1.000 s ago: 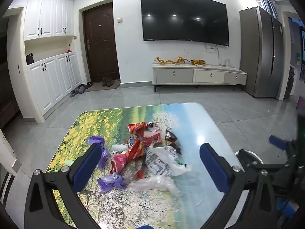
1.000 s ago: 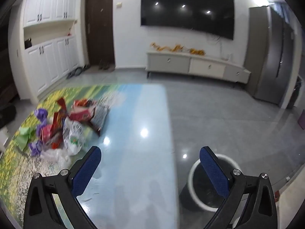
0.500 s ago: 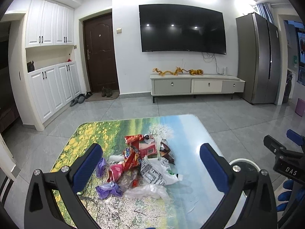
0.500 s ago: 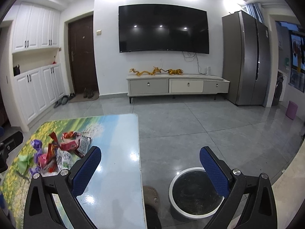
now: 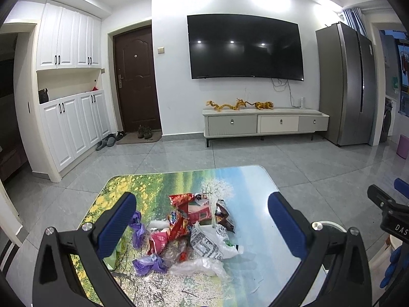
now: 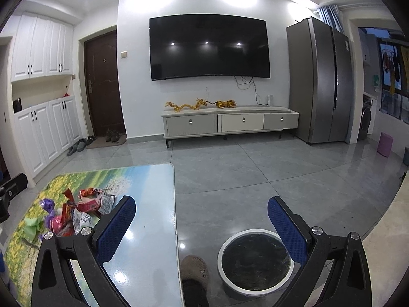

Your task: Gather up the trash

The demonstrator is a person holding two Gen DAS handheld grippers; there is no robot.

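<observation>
Both grippers are hanging released, their blue, dimple-textured fingers spread wide on black plastic frames and grasping nothing. The left gripper [image 5: 202, 212] is hovering over the near part of the desk [image 5: 245, 179], its fingers [image 5: 116, 226] framing the trash pile [image 5: 189, 232] without touching it. The pile is lying around the middle of the desk: crinkled red snack wrappers [image 5: 182, 217], a dark glossy packet [image 5: 223, 216], a pink pouch [image 5: 156, 241], a white printed plastic bag [image 5: 212, 243], a clear crumpled film [image 5: 202, 266] and twisted purple plastic scraps [image 5: 149, 263]. A green scrap [image 6: 32, 227] is lying just beside the pile at its left edge, seen from the right wrist.

The right gripper [image 6: 202, 212] is hanging over the desk's right edge, one finger [image 6: 116, 226] above the glossy desk surface and the other above the bin [image 6: 255, 259] on the floor. The bin is round, with a white rim and a black liner; its inside is looking dark, and I cannot tell whether anything is in it. It is standing just beside the desk, well apart from the pile. A knitted tan slipper [image 6: 194, 266] is showing beside it.

The desk top is shiny, printed with a flowery landscape, with rounded corners. Grey polished tiles [image 6: 255, 168] are reflecting the ceiling lights.
</observation>
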